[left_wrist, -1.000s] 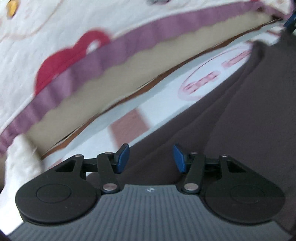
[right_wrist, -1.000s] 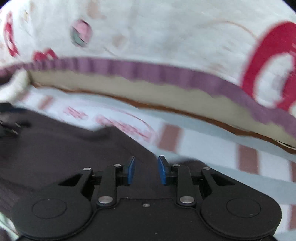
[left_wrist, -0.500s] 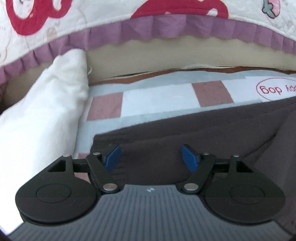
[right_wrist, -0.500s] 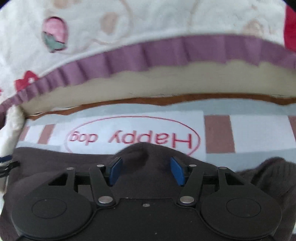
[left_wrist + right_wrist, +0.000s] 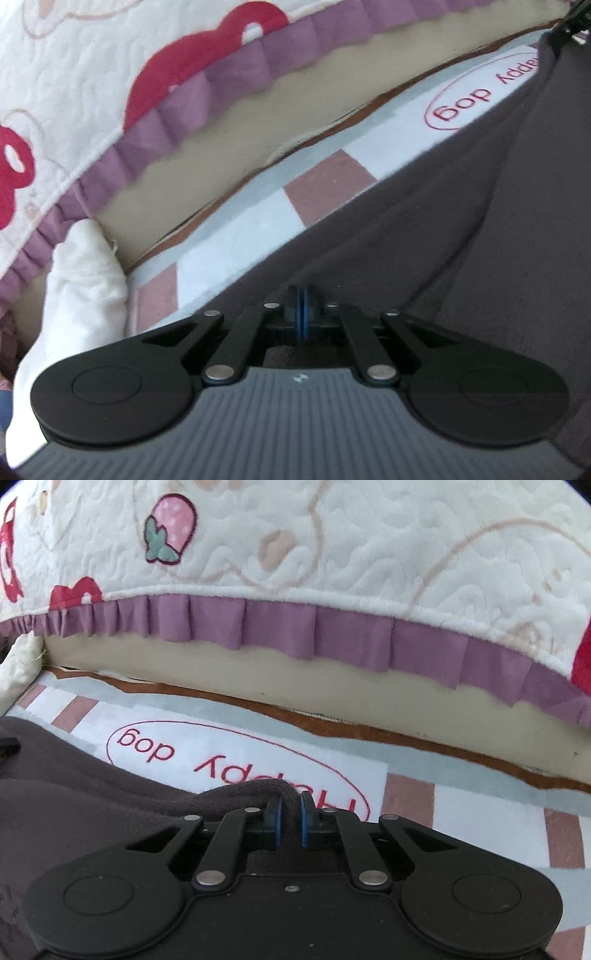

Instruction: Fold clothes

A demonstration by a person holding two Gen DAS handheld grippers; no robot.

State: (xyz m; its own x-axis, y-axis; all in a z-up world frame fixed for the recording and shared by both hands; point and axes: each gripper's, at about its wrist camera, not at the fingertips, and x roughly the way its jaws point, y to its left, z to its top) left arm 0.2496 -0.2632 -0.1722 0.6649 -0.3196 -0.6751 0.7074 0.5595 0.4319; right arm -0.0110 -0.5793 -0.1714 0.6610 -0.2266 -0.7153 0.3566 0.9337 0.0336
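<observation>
Right gripper (image 5: 289,819) clamped on sweater (image 5: 92,812) edge; left gripper (image 5: 300,314) pinched together, cloth catch unclear. Lift both evenly, keep hem taut.

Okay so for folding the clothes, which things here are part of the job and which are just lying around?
Part of the job:
dark brown garment
left hand-held gripper, shut
right hand-held gripper, shut on the garment's edge

Lying about:
"Happy dog" mat
strawberry quilt with purple frill
white cloth
</observation>
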